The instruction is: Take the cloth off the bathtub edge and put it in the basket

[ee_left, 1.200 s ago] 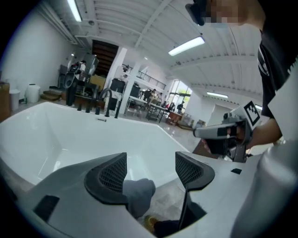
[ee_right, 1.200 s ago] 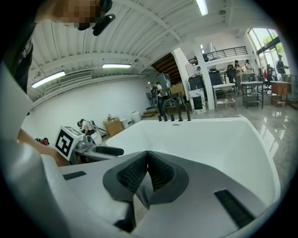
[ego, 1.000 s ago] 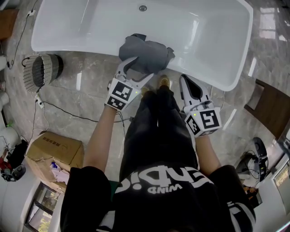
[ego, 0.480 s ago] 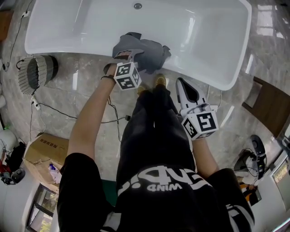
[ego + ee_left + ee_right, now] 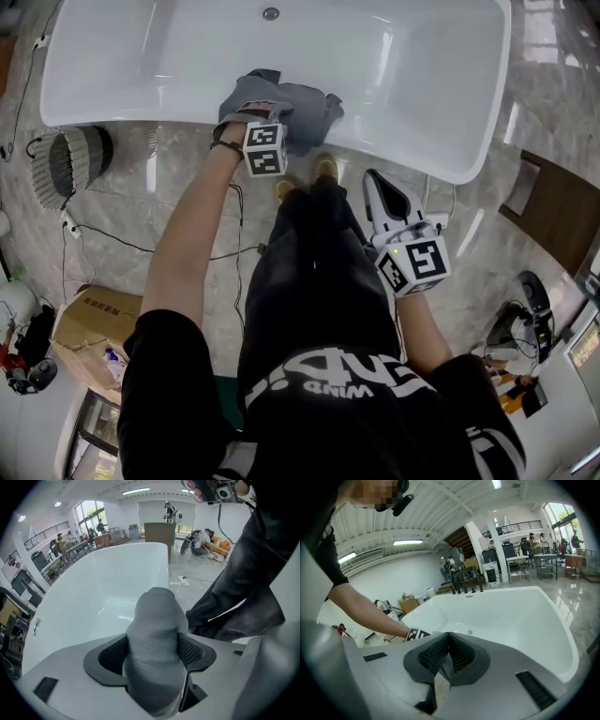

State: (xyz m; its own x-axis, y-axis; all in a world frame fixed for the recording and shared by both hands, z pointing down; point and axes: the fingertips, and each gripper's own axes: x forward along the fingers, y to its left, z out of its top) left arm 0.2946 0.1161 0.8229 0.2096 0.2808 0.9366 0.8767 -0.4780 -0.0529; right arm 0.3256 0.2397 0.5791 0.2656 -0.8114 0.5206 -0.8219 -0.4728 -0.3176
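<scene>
Left claw (image 5: 153, 651) tight around grey cloth (image 5: 154, 613)

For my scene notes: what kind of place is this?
Probably a staged bathroom corner in a large workshop hall: a freestanding bathtub on a polished floor, with a cardboard box and desks nearby.

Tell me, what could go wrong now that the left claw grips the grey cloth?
The left gripper holds only one fold of the cloth; the rest drapes over the bathtub rim, so it might slip free or drop into the tub. A cable on the floor could catch feet.
</scene>
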